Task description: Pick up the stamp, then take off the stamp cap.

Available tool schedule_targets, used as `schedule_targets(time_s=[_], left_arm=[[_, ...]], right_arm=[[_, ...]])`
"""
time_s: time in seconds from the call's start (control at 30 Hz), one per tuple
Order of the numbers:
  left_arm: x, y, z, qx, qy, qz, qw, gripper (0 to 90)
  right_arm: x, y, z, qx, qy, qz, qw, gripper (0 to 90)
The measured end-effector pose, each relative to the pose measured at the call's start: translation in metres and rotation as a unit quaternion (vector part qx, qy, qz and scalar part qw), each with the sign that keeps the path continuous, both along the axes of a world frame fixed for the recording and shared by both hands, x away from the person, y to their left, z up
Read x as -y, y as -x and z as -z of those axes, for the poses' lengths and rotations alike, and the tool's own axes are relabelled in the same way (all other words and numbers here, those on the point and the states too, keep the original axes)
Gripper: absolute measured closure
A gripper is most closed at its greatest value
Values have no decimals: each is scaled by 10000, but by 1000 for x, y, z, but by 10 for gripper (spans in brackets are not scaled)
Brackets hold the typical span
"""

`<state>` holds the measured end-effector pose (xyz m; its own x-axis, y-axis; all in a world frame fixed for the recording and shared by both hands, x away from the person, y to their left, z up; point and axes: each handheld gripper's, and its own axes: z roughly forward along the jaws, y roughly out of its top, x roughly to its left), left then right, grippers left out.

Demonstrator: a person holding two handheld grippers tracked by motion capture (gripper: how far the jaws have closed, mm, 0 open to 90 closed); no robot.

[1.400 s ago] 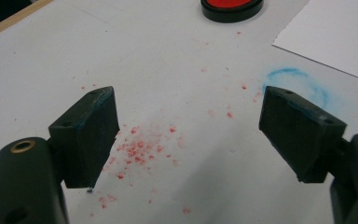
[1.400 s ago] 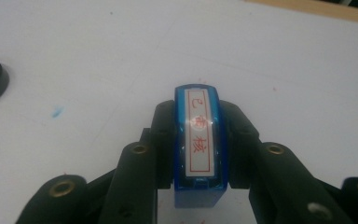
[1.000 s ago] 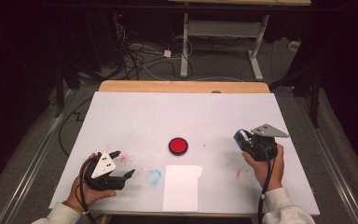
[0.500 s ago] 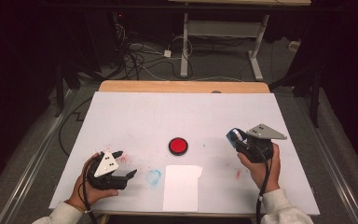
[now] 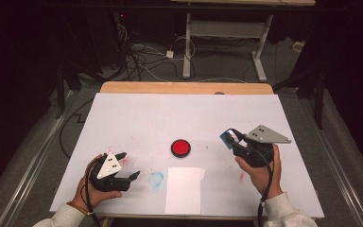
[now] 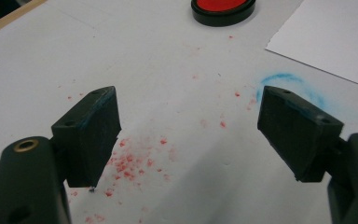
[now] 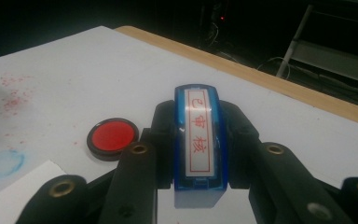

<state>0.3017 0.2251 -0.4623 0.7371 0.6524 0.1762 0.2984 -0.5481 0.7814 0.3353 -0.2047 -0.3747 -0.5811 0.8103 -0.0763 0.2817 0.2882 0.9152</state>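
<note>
Two hand-held grippers over a white table [image 5: 184, 118], one gripping a stamp.

A paper sheet [image 5: 184, 189] lies at the near edge, a red ink pad [image 5: 180, 147] just beyond it. The left gripper [image 5: 127, 166] hovers near left, jaws wide and empty; its own view shows red specks [image 6: 135, 163] and a blue smear [image 6: 279, 79]. The right gripper [image 5: 229, 142] clamps a blue stamp [image 7: 199, 140]; its view shows a red-lettered label.

Both forearms wear pale grey sleeves, the left wrist carries a thin orange band, and the left gripper [image 5: 127, 166] and right gripper [image 5: 228, 138] are black, each topped by a grey three-cornered plate, trailing a black cable, with brass-ringed screw holes behind the jaws.
</note>
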Motion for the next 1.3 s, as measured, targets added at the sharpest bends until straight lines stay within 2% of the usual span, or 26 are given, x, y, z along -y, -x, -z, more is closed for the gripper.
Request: schedule_targets(time_s=[0.1, 0.17, 0.2, 0.23, 0.3, 0.47, 0.67, 0.7, 0.87, 0.97, 1.03, 1.07, 1.13, 1.3], left_arm=[[-1, 2, -1, 122, -17, -60, 9999, 203], [0, 4, -2, 96, 16, -115, 9999, 203], [0, 4, -2, 173, -10, -118, 9998, 203], [1, 4, -2, 121, 1, -143, 9998, 203], [3, 5, -2, 212, -23, -123, 9997, 203], [10, 7, -2, 251, -154, -57, 9996, 203], [20, 8, 1, 265, -191, -16, 9995, 203], [22, 9, 1, 239, -194, -33, 9995, 203], [33, 7, 2, 381, -202, 22, 9991, 203], [40, 4, 0, 491, -176, -5, 9986, 203], [46, 0, -2, 527, -95, 9, 9986, 203], [49, -2, -2, 555, -134, 9, 9984, 203], [57, -6, -2, 525, -84, 74, 9986, 203], [75, -11, 0, 583, -177, 194, 9980, 203]], right_arm=[[-3, -1, 1, -14, -56, -19, 10000, 699], [-6, -2, 2, -26, -98, -36, 9999, 699], [-8, -2, 2, -3, -120, -56, 9999, 699], [-8, -2, 2, -3, -120, -56, 9999, 699], [-12, -1, 2, 8, -150, -58, 9999, 699], [-20, -2, 2, -5, -212, -163, 9996, 699], [-29, -3, 5, -33, -245, -250, 9994, 700], [-30, -3, 5, -56, -235, -269, 9993, 699], [-37, -3, 7, -49, -249, -295, 9992, 700], [-44, -4, 9, -70, -399, -315, 9987, 699], [-49, -4, 10, -71, -424, -349, 9985, 699], [-49, -4, 10, -71, -424, -349, 9985, 699], [-55, -5, 10, -83, -471, -414, 9980, 699], [-71, -5, 15, -149, -479, -512, 9974, 699]])
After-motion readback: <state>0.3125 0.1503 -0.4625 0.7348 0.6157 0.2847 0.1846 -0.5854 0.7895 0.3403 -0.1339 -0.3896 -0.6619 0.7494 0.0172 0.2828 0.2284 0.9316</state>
